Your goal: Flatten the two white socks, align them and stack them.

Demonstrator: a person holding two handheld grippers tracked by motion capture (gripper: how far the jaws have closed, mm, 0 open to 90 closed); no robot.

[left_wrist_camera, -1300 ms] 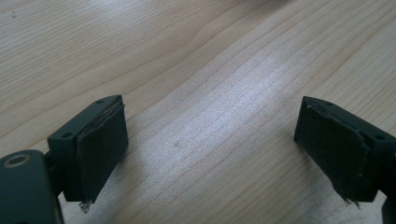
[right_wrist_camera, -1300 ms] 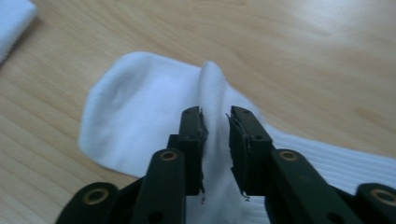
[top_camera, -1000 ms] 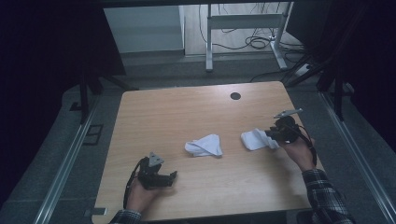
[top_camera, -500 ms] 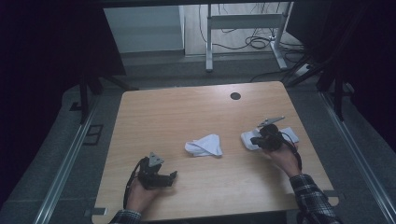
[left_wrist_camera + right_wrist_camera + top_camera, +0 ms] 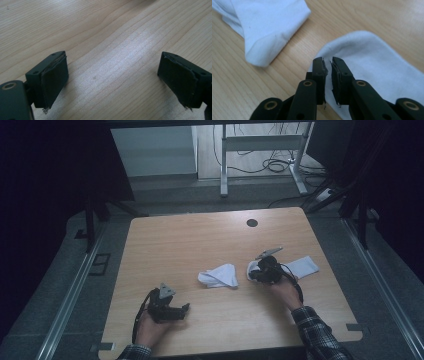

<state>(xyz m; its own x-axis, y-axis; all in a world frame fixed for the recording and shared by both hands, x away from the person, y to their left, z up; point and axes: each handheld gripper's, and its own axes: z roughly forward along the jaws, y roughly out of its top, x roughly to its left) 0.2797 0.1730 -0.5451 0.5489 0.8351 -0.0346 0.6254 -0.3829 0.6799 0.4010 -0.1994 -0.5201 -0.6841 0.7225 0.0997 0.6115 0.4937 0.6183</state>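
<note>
Right claw (image 5: 328, 65) nearly pressed together over flat sock (image 5: 372, 65), holding nothing I can make out; best bite deeper into its edge.

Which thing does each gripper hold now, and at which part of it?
The right gripper pinches the white sock at the edge of its rounded end. The left gripper is open over bare table and holds nothing.

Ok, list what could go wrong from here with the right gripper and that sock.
1. The right gripper has its jaws nearly shut over the flat sock with no fabric plainly between them; they have just been opening slightly, so a lift may come up empty.
2. Dragging could bunch the sock.
3. The folded sock lies close by and could be nudged.
</note>
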